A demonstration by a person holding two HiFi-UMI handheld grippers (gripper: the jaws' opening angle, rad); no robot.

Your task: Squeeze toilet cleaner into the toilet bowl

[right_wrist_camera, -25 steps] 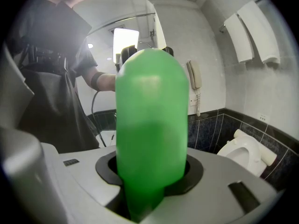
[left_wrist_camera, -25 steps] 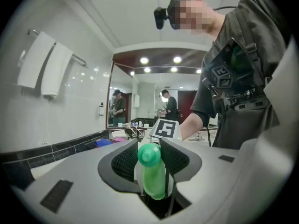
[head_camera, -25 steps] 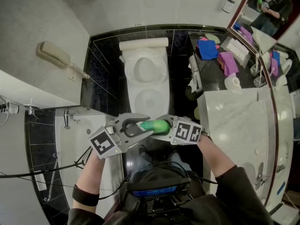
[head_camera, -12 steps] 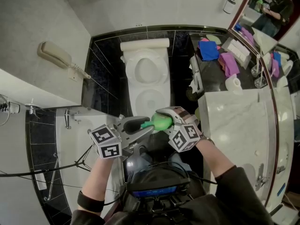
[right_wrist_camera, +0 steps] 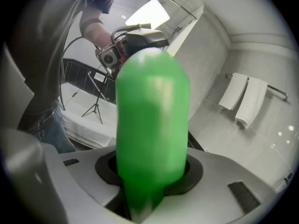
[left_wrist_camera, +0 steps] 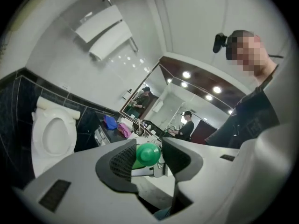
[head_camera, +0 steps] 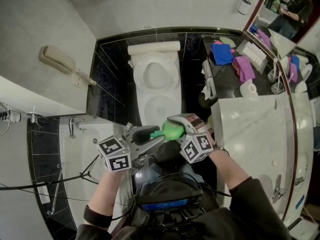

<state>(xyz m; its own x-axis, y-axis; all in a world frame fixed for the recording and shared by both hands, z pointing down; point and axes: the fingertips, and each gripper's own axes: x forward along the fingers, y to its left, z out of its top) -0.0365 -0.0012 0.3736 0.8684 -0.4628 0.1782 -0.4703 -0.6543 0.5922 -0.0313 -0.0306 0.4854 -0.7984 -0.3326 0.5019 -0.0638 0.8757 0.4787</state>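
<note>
The green cleaner bottle (head_camera: 172, 129), smooth and round-bodied, lies roughly level in mid-air, clamped by the right gripper (right_wrist_camera: 149, 174), with its green cap (left_wrist_camera: 148, 154) end pointing left. The white toilet bowl (head_camera: 156, 84) stands beyond it, oval opening facing up.

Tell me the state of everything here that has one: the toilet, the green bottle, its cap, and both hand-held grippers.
toilet: lid up, bowl uncovered.
green bottle: held in the air, cap end toward the left hand-held gripper.
cap: on the bottle.
left hand-held gripper: closed on the cap; its jaws have just eased open slightly.
right hand-held gripper: closed on the bottle's body.
</note>
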